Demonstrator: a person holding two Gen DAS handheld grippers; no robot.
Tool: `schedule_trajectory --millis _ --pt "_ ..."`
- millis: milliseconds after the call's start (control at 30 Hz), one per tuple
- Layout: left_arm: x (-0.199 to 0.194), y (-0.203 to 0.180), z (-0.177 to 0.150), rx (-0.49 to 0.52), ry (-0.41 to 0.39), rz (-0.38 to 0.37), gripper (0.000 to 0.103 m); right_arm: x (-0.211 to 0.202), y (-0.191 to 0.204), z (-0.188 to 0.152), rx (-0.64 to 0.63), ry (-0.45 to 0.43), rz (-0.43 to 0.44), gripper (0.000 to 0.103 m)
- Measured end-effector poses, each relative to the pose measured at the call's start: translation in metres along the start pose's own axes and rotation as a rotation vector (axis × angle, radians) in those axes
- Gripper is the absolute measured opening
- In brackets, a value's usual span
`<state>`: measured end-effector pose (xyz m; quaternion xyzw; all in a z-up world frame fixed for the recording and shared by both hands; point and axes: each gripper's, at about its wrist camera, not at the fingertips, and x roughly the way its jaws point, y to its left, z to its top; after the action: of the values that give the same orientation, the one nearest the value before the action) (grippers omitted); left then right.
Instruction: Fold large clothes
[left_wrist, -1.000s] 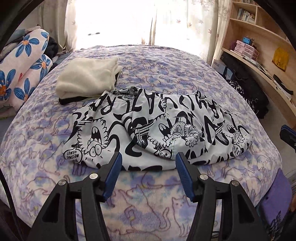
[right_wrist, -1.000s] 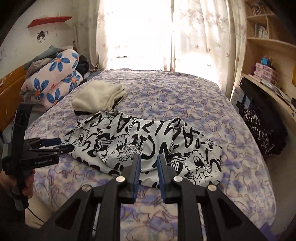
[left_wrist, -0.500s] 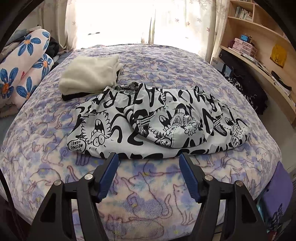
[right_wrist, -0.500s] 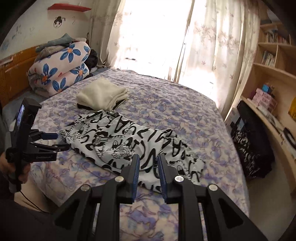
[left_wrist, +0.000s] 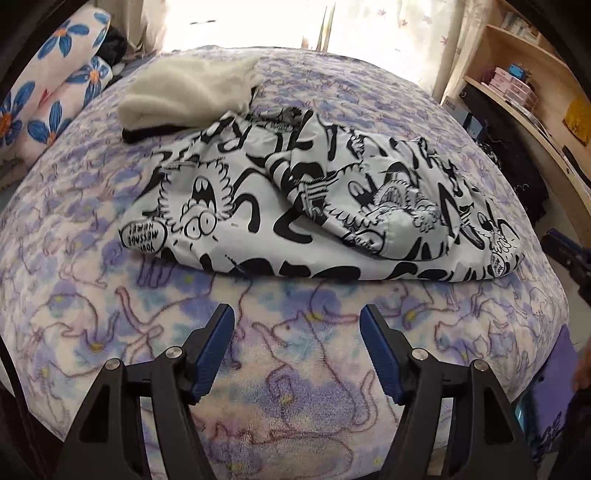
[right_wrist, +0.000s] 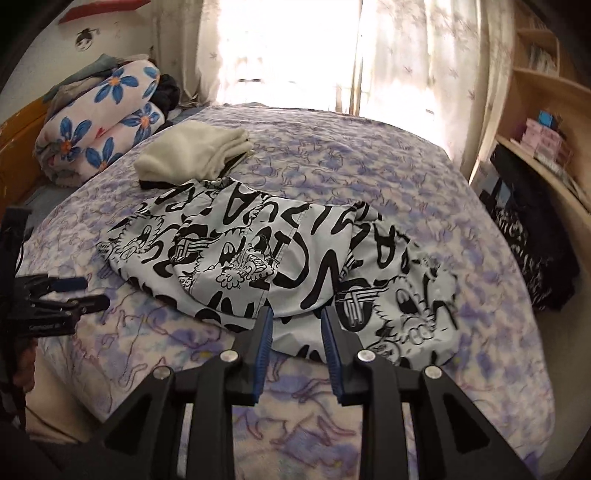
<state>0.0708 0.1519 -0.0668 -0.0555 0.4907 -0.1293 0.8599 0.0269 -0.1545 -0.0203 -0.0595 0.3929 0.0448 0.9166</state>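
A white garment with black cartoon print (left_wrist: 314, 206) lies crumpled across the purple-patterned bed (left_wrist: 295, 343); it also shows in the right wrist view (right_wrist: 280, 258). My left gripper (left_wrist: 297, 321) is open and empty, a short way in front of the garment's near edge. My right gripper (right_wrist: 297, 321) is open with a narrow gap, its fingertips just over the garment's near hem, holding nothing. The left gripper shows at the left edge of the right wrist view (right_wrist: 74, 291).
A folded cream garment (left_wrist: 192, 88) lies on a black one at the back left of the bed. Rolled floral bedding (right_wrist: 99, 118) sits to the left. Wooden shelves (left_wrist: 535, 92) and a dark bag (right_wrist: 532, 251) stand to the right. Curtains hang behind.
My left gripper has drawn back from the garment's edge. My right gripper has moved closer and lower toward the hem, and its jaws have parted a little.
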Motion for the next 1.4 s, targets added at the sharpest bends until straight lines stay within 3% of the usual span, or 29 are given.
schedule_trajectory --millis 233,467,700,967,1033,1133,1400 --pt "0.046 0.036 0.006 -0.165 0.042 -0.069 0.069 0.03 0.024 -0.003 0.046 -0.089 0.014 0.027" --pt "0.085 0.069 0.018 -0.342 0.011 -0.142 0.069 0.061 0.023 0.017 0.11 -0.106 0.056 0.027" --pt "0.115 0.084 0.042 -0.406 -0.014 -0.17 0.069 0.097 0.032 0.037 0.088 -0.097 0.046 0.027" --pt "0.138 0.091 0.074 -0.435 -0.069 -0.153 0.067 0.144 0.048 0.046 0.063 -0.075 0.052 0.027" --pt "0.139 0.092 0.079 -0.446 -0.089 -0.128 0.049 0.158 0.051 0.041 0.067 -0.036 0.06 0.024" --pt "0.136 0.094 0.082 -0.452 -0.126 -0.118 0.035 0.184 0.053 0.026 0.065 0.051 0.043 0.022" --pt "0.099 0.058 0.1 -0.303 -0.243 0.011 0.017 0.189 0.049 0.016 0.082 0.054 0.057 0.022"
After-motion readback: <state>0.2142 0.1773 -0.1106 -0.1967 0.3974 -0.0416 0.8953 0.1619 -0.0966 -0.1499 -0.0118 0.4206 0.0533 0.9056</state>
